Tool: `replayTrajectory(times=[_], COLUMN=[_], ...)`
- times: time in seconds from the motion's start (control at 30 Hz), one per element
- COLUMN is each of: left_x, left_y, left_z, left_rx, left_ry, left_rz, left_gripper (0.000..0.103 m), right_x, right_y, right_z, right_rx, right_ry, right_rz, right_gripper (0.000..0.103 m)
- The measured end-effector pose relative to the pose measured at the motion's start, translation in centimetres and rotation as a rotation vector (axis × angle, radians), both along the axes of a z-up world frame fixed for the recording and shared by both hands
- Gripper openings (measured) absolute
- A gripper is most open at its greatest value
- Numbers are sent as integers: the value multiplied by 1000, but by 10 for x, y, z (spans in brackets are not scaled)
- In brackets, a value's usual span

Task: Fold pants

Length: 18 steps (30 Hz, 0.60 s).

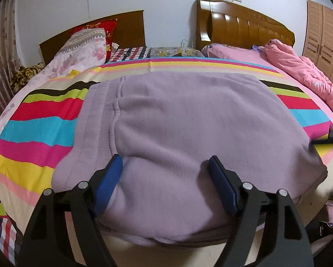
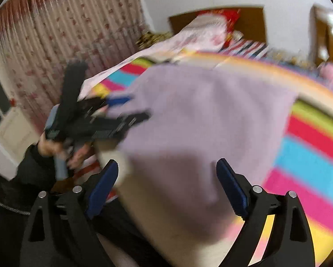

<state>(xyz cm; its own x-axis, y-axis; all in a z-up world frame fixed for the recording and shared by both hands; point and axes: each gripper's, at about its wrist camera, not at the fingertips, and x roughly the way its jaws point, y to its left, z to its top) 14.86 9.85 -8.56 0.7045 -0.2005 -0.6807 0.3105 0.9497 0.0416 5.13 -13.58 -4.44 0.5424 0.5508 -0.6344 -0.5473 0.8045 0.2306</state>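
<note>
Two tools are hovering released over the folded lilac pants (image 1: pixel 188 122), which are lying on the striped bedsheet (image 1: pixel 37 120) near the bed's near edge. Left tool (image 1: pixel 166 166) is gaping above the near fold; right tool (image 2: pixel 167 169) is gaping likewise, gripping nothing.

A bed (image 1: pixel 43 120) spread with a bright striped sheet carries folded lilac pants (image 1: pixel 188 133) at its centre — pillows (image 1: pixel 88 42) and a pink quilt (image 1: pixel 304 73) along the edges.
</note>
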Motion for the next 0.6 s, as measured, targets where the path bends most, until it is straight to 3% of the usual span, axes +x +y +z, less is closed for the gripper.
replayTrajectory(times=[0.1,0.2,0.3,0.37,0.4,0.47,0.5,0.6], left_x=[-4,-4,-4,-5,-5,-5,-5,-6], left_y=[-1,0,0,0,-1,0,0,0], left_z=[-3,-3,-3,-3,-3,-3,-3,-4], left_rx=[4,2,2,1,2,1,1,-1], left_ry=[-29,-32,-33,-33,-34,-36,-39,-47], left_rz=[1,4,1,0,1,0,0,2], left_gripper=[79,79,79,79,79,79,79,80], right_x=[34,87,137,170,187,203,203,188], right_y=[-15,-20,-14,-25,-40,-63,-68,-47], right_z=[21,15,-4,-17,-18,-9,-2,11], right_rx=[45,104,30,15,-7,31,89,118], right_ry=[-21,82,150,198,189,172,171,140], right_rz=[-33,15,31,-23,-128,-251,-256,-138], right_gripper=[88,88,88,85,85,85,85,88])
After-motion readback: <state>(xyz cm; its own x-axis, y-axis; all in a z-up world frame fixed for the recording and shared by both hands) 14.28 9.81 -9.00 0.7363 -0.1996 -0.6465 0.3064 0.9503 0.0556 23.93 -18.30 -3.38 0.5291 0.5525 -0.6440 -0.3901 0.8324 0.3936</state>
